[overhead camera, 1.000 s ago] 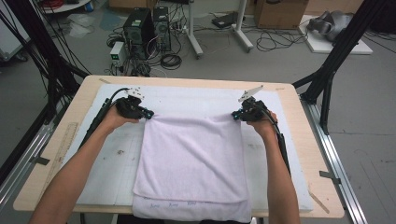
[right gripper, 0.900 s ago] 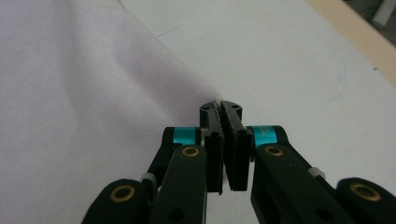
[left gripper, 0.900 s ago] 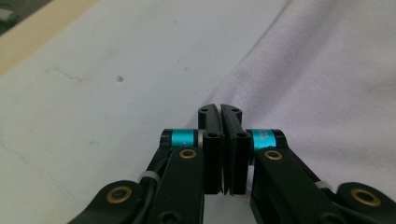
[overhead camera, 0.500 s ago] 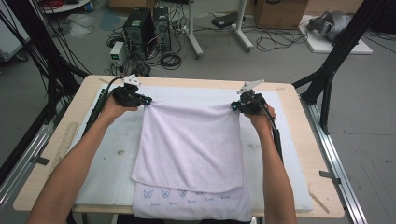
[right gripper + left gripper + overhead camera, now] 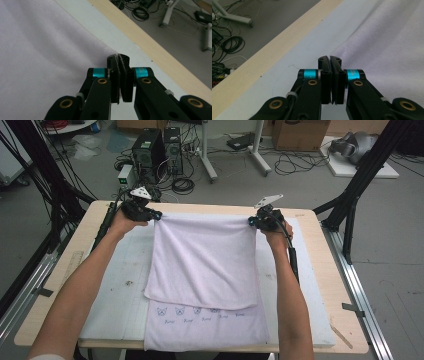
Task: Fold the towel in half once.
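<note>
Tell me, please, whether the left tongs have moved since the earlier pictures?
Yes. The left tongs, shut on the towel corner, have moved toward the table's far edge.

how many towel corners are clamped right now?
2. The left gripper pinches the far-left corner of the towel; the right gripper pinches its far-right corner. The near corners hang past the table edge, unheld.

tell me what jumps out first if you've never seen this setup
The white towel stands out, stretched across the middle of the table with its top layer lifted by two corners. The left gripper and the right gripper each pinch a far corner with jaws shut. A row of small blue printed motifs shows on the lower layer near the front edge.
</note>
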{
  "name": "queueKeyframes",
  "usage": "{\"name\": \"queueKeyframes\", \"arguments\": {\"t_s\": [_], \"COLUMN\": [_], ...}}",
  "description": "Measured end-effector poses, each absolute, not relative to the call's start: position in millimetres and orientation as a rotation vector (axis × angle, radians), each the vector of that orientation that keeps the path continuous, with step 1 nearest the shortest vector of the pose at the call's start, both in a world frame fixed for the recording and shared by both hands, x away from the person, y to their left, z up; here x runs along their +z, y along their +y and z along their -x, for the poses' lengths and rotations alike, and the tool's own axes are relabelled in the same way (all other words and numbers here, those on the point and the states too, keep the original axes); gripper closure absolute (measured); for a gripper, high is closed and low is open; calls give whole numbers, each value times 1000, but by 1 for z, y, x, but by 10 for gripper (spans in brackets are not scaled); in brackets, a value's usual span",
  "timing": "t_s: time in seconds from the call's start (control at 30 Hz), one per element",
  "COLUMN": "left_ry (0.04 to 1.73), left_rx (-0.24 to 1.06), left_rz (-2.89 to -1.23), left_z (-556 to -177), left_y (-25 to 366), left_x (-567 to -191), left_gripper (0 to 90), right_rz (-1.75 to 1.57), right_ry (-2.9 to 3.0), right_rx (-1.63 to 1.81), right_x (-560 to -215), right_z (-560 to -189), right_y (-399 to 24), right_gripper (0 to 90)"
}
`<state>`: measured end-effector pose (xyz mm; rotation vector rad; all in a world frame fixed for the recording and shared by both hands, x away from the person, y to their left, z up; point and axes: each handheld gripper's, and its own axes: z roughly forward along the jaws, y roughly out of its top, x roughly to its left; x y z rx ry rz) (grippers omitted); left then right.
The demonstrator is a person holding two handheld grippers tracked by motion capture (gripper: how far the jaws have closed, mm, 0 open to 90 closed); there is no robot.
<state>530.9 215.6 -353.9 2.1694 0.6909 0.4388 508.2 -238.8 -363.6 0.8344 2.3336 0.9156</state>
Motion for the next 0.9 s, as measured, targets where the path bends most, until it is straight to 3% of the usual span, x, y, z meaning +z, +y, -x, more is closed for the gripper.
{"name": "queueKeyframes", "arguments": {"t_s": [0.47,0.9], "left_ry": [623,658], "left_rx": [503,479], "left_rz": [-2175,-2194], "left_z": [-564,-571], "left_y": [197,192], "left_x": [-329,-348], "left_gripper": [873,872], "right_rz": [-910,-931], "right_ry": [2231,2198], "right_rx": [932,933], "right_x": [-356,-352], "right_z": [-516,-533], "right_y": [-252,-253], "right_gripper": [881,881]}}
